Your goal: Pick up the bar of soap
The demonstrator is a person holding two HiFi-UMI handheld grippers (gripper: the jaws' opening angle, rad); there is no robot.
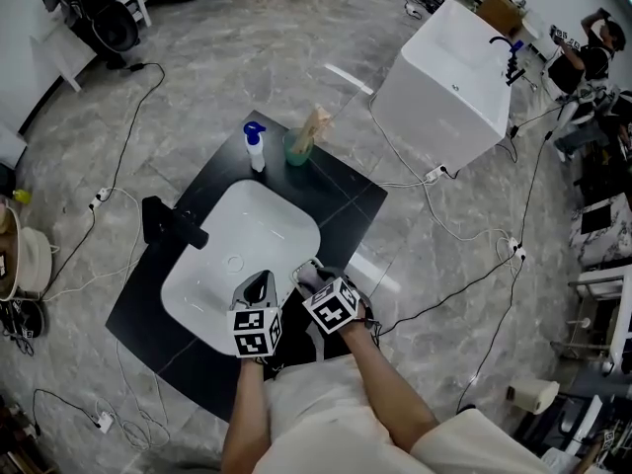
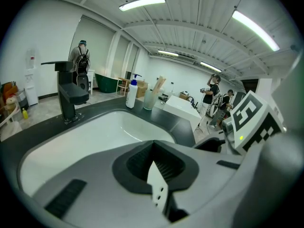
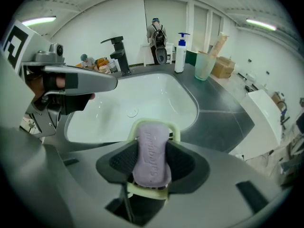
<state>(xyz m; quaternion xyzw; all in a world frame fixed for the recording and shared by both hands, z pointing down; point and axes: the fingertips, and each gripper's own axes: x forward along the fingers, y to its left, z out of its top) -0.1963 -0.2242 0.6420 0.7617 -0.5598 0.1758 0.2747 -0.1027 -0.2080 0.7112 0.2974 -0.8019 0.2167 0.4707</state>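
The purple bar of soap point(image 3: 151, 148) lies in a pale green soap dish point(image 3: 135, 127) on the near rim of the white sink point(image 3: 142, 96). My right gripper point(image 3: 152, 167) points steeply down over it, with a black pad touching each long side of the bar, which still rests in the dish. In the head view the right gripper point(image 1: 314, 276) covers the soap, and only a sliver of the soap dish point(image 1: 305, 266) shows. My left gripper point(image 1: 259, 286) hovers beside it over the sink's near edge. In its own view the left gripper point(image 2: 153, 163) has its jaws together, holding nothing.
A black faucet point(image 1: 173, 223) stands on the sink's left. At the back of the black counter point(image 1: 341, 200) are a white pump bottle point(image 1: 255, 146) and a green cup point(image 1: 298, 148). A white cabinet point(image 1: 454, 77) stands to the right. Cables cross the floor.
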